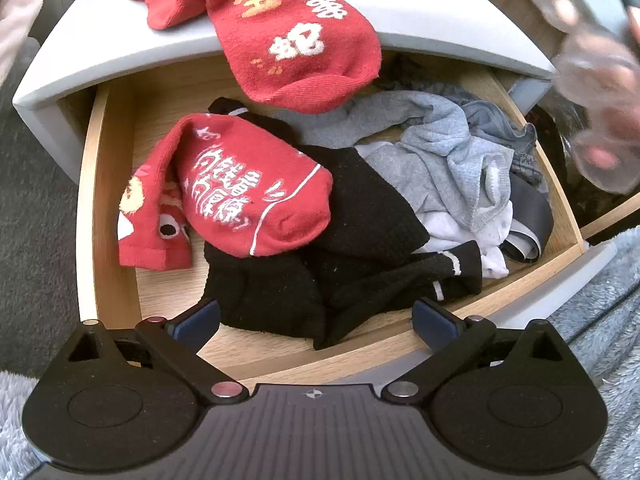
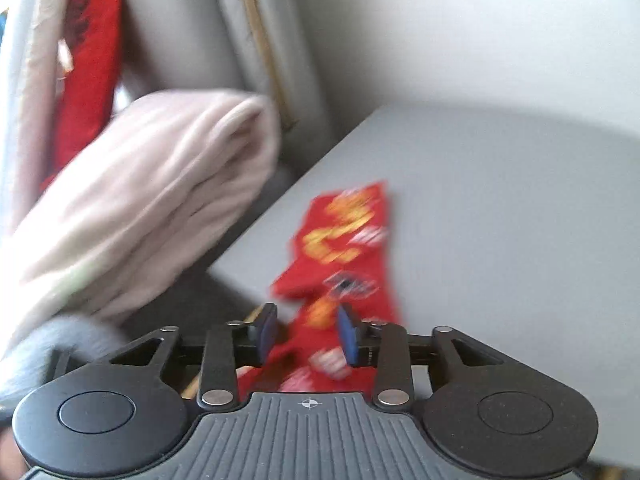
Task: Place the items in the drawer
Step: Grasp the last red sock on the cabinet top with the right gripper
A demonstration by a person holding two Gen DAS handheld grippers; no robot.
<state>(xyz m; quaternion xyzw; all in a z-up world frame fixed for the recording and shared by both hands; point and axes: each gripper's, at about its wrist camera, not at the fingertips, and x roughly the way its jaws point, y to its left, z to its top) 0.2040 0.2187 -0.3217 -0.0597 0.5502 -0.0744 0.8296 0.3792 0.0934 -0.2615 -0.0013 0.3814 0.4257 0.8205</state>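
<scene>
Soft, light red sock [image 2: 344,248] half off table [image 2: 500,200]: pinch mid-fold; right gripper [image 2: 307,334] jaws part-open, left gripper [image 1: 316,322] wide, both empty.

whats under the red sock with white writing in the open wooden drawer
The red sock with white writing lies on crumpled black socks with white stripes in the wooden drawer. Whatever sits beneath that black pile is covered, so it cannot be seen.

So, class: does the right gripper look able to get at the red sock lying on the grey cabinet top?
Probably yes: the right gripper is open just above the red sock, and nothing lies between them on the cabinet top.
</scene>
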